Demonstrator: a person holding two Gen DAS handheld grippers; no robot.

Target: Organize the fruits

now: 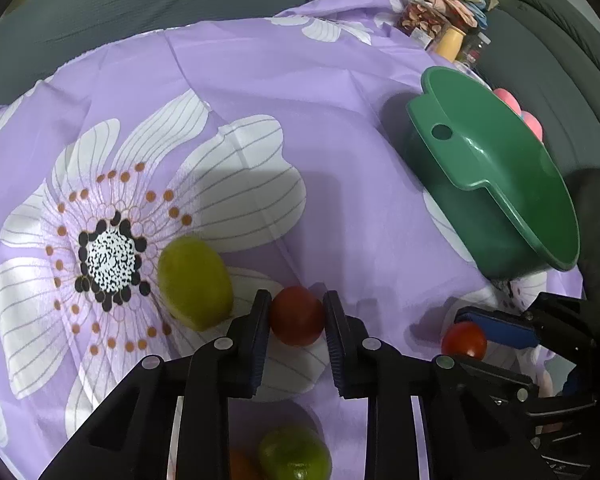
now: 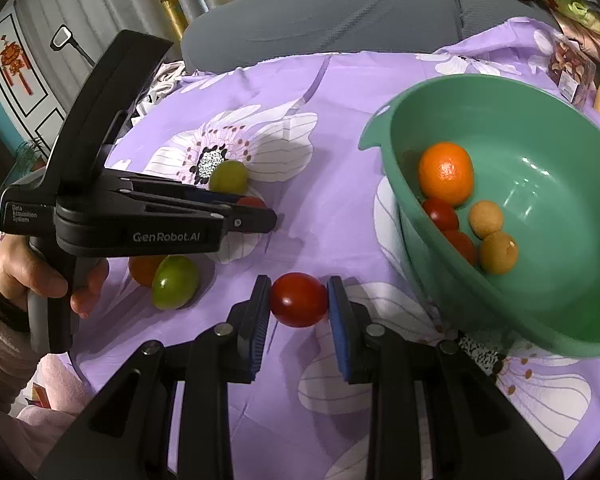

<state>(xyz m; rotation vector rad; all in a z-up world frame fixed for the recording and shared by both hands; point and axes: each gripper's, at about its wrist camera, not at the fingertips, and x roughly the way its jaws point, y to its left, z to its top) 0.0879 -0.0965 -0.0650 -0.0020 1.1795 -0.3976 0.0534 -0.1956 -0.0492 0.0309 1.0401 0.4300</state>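
- Left gripper is clamped on a red tomato on the purple cloth, beside a green fruit
- Right gripper grips a second tomato near the green bowl
- The bowl holds an orange, tomatoes and two brown fruits

Soft indoor light, soft shadows, fisheye-bent edges, dark corners, slight blur

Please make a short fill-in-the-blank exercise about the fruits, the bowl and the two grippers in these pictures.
1. Each gripper, the left gripper and the right gripper, is shut on one small ____ tomato.
2. The bowl is ____ in colour.
3. The biggest fruit inside the bowl is an ____.
4. The cloth under the fruits is purple with white ____.

Missing words: red; green; orange; flowers
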